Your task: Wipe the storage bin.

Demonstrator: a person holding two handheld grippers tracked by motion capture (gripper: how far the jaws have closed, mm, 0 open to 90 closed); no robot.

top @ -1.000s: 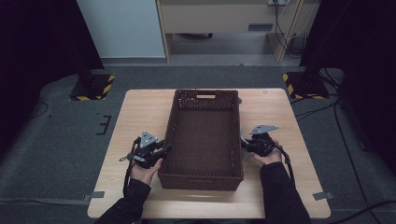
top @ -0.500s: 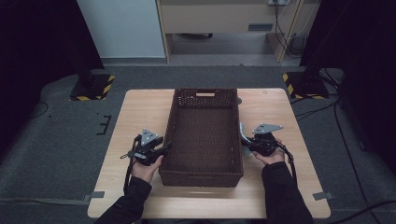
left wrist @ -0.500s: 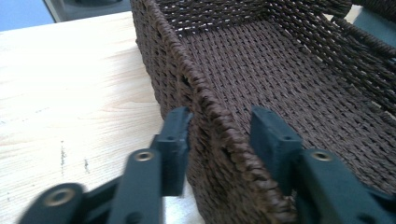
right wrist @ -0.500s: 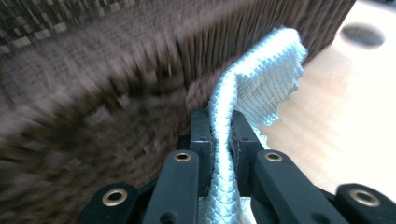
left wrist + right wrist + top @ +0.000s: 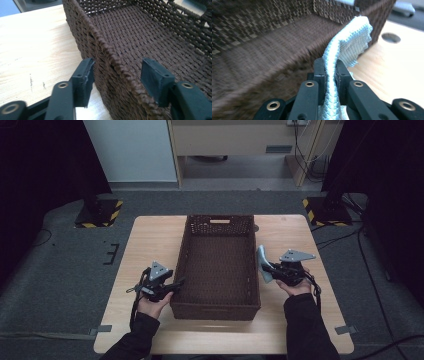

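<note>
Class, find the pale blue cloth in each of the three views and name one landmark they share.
High view: the pale blue cloth stands right of centre, beside the basket's right wall, in the right gripper.
Left gripper view: not in this picture.
Right gripper view: the cloth rises at centre from between the shut jaws.
Shared landmark: the brown woven basket.

My high view is dim, corners falling to black. The table (image 5: 150,240) is evenly lit, shadows soft. My right gripper view shows motion blur across the wicker basket (image 5: 262,37); foreground sharp.
</note>
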